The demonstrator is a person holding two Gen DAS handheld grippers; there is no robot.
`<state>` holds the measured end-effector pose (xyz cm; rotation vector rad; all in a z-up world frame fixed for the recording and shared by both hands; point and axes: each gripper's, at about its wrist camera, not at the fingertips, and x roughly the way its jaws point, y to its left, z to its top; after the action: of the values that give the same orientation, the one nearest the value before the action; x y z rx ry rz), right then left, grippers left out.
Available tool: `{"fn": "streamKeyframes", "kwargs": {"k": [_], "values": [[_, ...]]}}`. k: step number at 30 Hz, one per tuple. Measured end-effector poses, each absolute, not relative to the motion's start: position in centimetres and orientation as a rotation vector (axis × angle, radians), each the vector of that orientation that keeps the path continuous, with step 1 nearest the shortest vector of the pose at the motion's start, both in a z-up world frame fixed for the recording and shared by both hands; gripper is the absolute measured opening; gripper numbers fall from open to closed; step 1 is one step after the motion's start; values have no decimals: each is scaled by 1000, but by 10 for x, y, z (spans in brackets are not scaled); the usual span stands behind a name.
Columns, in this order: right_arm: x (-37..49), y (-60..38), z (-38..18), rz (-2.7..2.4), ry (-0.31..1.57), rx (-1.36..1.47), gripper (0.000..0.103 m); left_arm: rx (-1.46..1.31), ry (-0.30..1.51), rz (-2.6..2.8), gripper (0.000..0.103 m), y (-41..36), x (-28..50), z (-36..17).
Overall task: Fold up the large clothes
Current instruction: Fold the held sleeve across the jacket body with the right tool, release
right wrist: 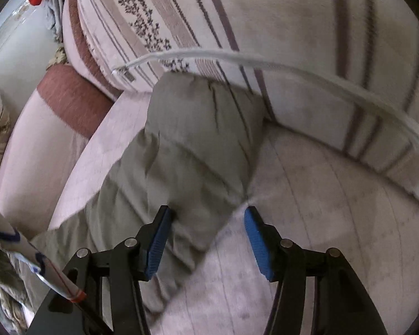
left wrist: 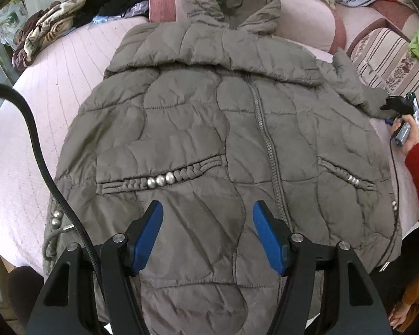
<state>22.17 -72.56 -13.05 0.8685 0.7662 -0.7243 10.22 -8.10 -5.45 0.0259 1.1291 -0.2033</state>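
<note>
Lay flat and front up on the pink bed sheet (left wrist: 28,145): a grey-brown quilted jacket (left wrist: 209,128), hood toward the pillows. Hovered over its hem, jaws apart and empty: the left hand-held gripper (left wrist: 208,234). Stretched rightward: the jacket's sleeve (right wrist: 187,150). Straddled the cuff end, blue pads not visibly pressing it: the right hand-held gripper (right wrist: 208,243).
</note>
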Motion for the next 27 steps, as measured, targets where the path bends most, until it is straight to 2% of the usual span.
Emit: {"fn": "streamKeyframes", "kwargs": {"k": [1,2,4,11,15,22,27], "values": [[224,-729,-130,-745,780,859,25,28,1137,-201,66,-81,103,-57],[225,-733,-129,-731,773,881,15,30,1141,-200,66,-81,104,-59],[223,-737,-123,-717,758,913,11,33,1144,-197,66,-81,105,-61],[218,-715,-80,-697,733,809,9,8,1134,-194,66,-70,99,-56],[217,-687,-27,-655,680,709,8,-13,1105,-204,66,-60,92,-47],[213,-594,69,-450,567,557,8,-45,1043,-201,66,-38,78,-27],[224,-502,98,-236,566,458,8,-73,994,-165,66,-10,71,-12]]}}
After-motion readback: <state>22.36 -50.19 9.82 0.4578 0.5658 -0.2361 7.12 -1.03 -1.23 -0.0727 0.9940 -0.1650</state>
